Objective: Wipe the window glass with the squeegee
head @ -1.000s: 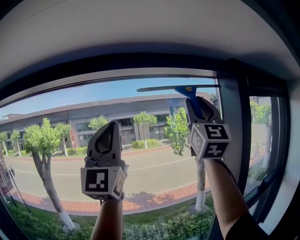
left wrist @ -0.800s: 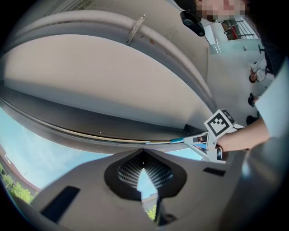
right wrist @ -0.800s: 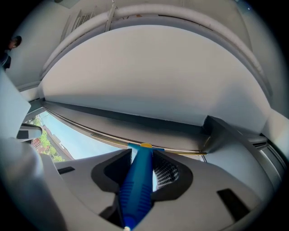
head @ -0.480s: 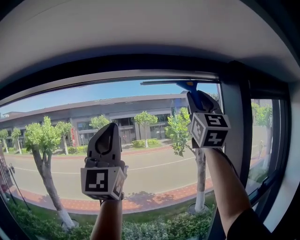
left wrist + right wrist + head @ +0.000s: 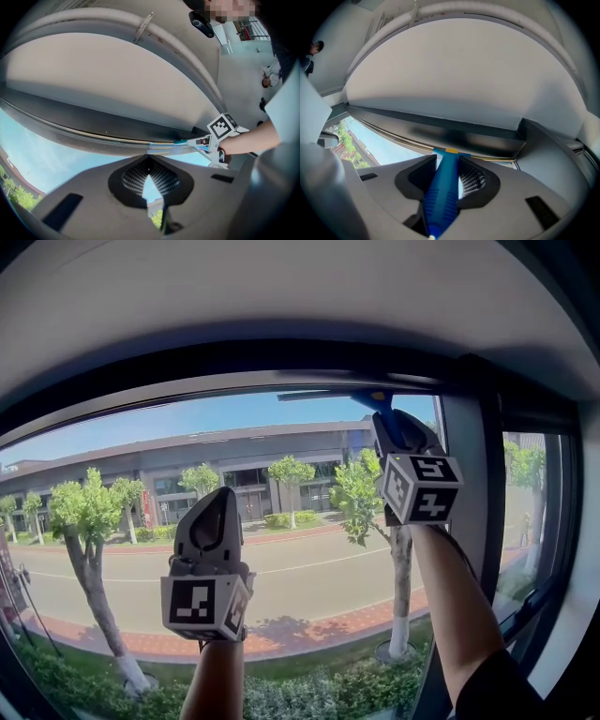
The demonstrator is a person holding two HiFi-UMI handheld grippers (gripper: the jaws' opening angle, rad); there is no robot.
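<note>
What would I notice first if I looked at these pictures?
The blue squeegee stands out: the right tool grips it up at the very top of the window. Outside, a sunny street with green trees fills the view. The left tool is lower down, holding nothing.

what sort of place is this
Indoors, probably a low floor of a building, at a big dark-framed window. Through the glass: a road, street trees and a long grey building. The right gripper holds a squeegee at its top.
</note>
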